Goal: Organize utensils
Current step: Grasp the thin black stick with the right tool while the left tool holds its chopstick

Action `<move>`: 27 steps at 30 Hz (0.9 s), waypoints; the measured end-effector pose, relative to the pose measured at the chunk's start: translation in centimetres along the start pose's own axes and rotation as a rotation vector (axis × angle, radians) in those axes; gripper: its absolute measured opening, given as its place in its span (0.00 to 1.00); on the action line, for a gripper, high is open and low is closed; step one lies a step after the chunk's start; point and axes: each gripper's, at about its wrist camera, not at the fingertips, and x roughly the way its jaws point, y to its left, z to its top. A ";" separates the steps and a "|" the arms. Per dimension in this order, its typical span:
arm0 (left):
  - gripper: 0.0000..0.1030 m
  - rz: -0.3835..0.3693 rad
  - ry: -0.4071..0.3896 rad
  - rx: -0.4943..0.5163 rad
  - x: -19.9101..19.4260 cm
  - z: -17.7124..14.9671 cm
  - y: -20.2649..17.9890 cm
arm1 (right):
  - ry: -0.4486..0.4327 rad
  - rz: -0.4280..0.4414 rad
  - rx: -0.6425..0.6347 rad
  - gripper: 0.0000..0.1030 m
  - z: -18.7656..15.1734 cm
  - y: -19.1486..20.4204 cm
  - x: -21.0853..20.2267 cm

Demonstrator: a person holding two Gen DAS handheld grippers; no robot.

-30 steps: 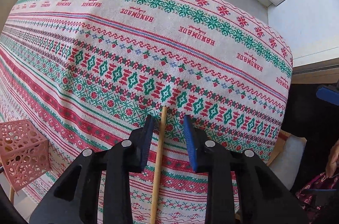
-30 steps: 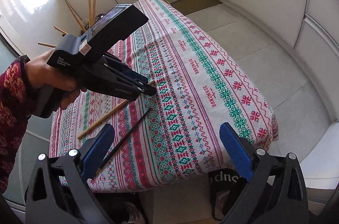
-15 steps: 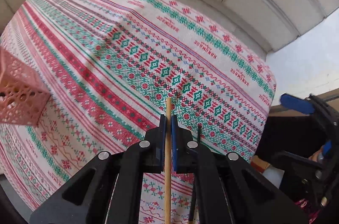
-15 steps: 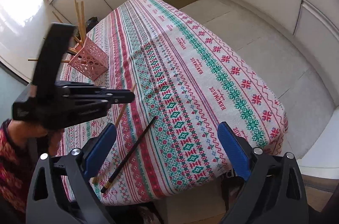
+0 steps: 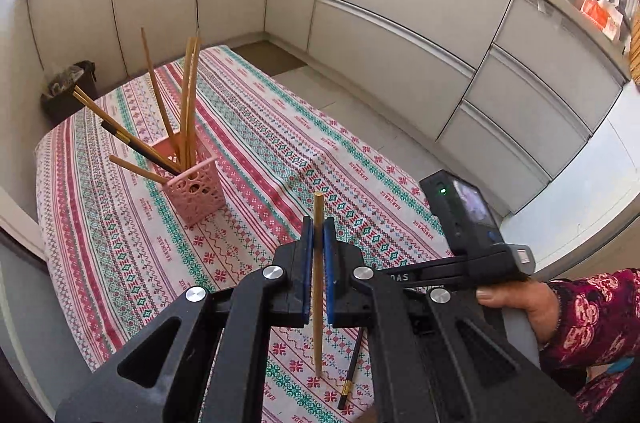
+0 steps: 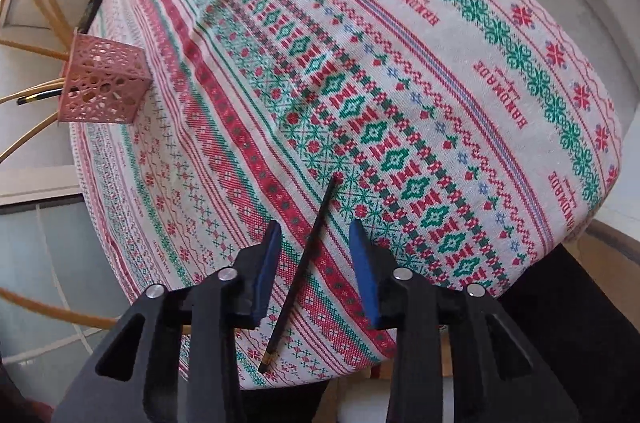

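My left gripper [image 5: 317, 235] is shut on a light wooden chopstick [image 5: 318, 263] and holds it upright above the patterned tablecloth [image 5: 260, 151]. A pink perforated holder [image 5: 196, 189] with several chopsticks stands ahead to the left. A black chopstick [image 6: 304, 263] lies on the cloth between the fingers of my open right gripper [image 6: 314, 243], which hovers low over it. The holder [image 6: 102, 83] shows at the far left of the right wrist view. The black chopstick [image 5: 352, 371] also shows under the left gripper, and the right gripper's body [image 5: 468, 223] shows at right.
The table's near edge [image 6: 340, 371] drops off just behind the black chopstick. White kitchen cabinets [image 5: 400, 35] line the far side across a strip of floor. A dark bin [image 5: 66, 91] stands by the table's far left corner.
My left gripper has shut on the wooden chopstick, lifted it off the cloth and tipped it upright. My right gripper has come down over the black chopstick.
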 end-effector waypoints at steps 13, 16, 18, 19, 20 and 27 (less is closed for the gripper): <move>0.04 0.005 -0.094 -0.012 -3.9 0.1 -0.5 | -0.077 -0.155 -0.001 0.06 -0.3 3.2 1.9; 0.04 0.013 -0.099 -0.003 -4.2 0.1 -0.9 | -0.113 -0.098 0.000 0.05 -1.0 2.5 1.7; 0.04 0.019 -0.102 -0.003 -4.3 0.1 -0.9 | -0.143 -0.064 -0.017 0.04 -1.6 1.5 1.0; 0.04 0.022 -0.103 -0.002 -4.4 0.1 -1.0 | -0.169 -0.047 -0.032 0.04 -1.8 1.2 0.4; 0.04 0.023 -0.106 -0.002 -4.5 0.1 -1.0 | -0.194 -0.035 -0.050 0.04 -2.1 1.2 -0.1; 0.04 0.034 -0.140 -0.006 -5.5 0.2 -1.4 | -0.405 0.054 -0.242 0.04 -4.2 2.0 -5.8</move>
